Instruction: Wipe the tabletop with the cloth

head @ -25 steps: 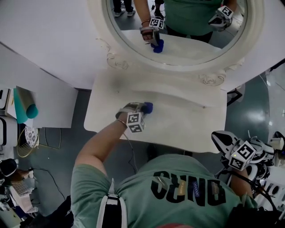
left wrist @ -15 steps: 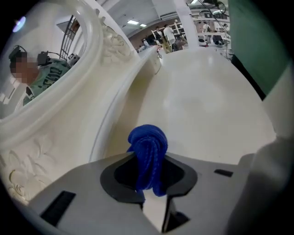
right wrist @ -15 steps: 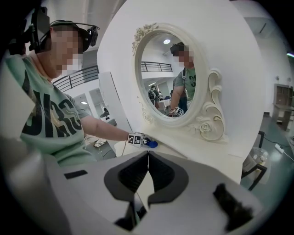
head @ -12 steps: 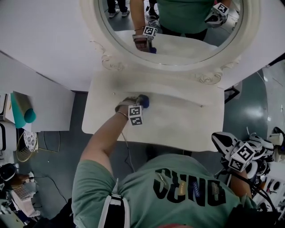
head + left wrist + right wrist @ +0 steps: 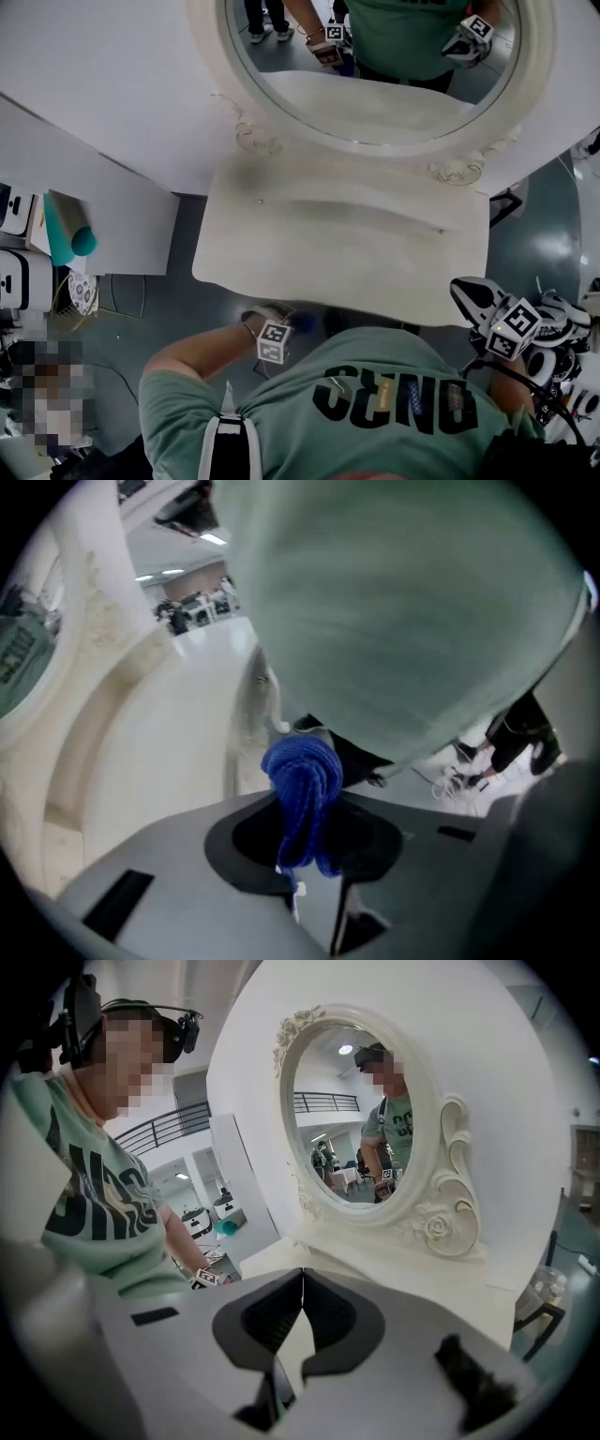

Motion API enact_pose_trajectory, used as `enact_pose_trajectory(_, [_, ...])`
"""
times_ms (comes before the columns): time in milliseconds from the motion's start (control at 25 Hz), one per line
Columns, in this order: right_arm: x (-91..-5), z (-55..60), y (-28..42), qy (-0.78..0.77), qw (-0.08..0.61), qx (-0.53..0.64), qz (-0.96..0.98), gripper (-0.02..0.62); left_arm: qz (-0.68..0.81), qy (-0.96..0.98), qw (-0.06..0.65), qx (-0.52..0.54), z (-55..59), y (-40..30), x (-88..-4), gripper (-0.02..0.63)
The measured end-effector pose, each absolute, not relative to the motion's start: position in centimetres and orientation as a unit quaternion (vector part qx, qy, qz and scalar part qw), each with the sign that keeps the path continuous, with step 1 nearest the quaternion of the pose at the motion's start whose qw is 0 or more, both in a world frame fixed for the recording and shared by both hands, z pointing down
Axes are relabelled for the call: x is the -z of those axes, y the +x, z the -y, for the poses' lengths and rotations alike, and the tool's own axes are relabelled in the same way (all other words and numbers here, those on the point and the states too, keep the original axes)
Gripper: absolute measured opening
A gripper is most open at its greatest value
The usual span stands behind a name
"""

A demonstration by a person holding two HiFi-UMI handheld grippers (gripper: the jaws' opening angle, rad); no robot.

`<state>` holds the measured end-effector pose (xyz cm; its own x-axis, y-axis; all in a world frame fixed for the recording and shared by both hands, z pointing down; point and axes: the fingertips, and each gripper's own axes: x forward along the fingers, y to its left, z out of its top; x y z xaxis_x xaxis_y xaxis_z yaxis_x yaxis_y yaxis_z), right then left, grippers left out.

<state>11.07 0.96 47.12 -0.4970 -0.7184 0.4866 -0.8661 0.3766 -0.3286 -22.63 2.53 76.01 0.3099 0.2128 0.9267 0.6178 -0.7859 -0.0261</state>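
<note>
head view: the left gripper point(image 5: 286, 323) is hanging below the front edge of the tabletop point(image 5: 347, 234), by the person's shirt point(image 5: 394, 394), carrying the blue cloth point(image 5: 302, 322). the right gripper point(image 5: 473, 298) is waiting off to the right.

left gripper view: the jaws are pinching the cloth, clear of the table.

right gripper view: the jaws are meeting on nothing.

with the cloth touching no surface, i am judging the wiping paused or finished.

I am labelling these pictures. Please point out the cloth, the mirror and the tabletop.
cloth point(image 5: 302, 775): left gripper view, its bunched blue top.
mirror point(image 5: 375, 103): head view, the glass.
tabletop point(image 5: 347, 248): head view, its bare middle.
</note>
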Motion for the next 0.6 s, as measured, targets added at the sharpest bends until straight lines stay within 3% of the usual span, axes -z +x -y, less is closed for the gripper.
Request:
enact_pose_trajectory(120, [-47.2,-0.4,10.5,0.479,0.136,-0.279,0.821,0.012,0.139,-0.841,0.178,0.492,6.0,-17.4,-73.2,0.104])
enact_pose_trajectory(280, [-47.0,-0.3,9.3,0.477,0.146,-0.278,0.821,0.012,0.017,-0.842,0.239,0.484,20.6,-10.9,-71.0,0.104])
enact_pose_trajectory(600, [-46.9,-1.0,9.3,0.495,0.148,-0.285,0.807,0.012,0.004,-0.795,0.283,0.537,28.4,-9.0,-74.7,0.104])
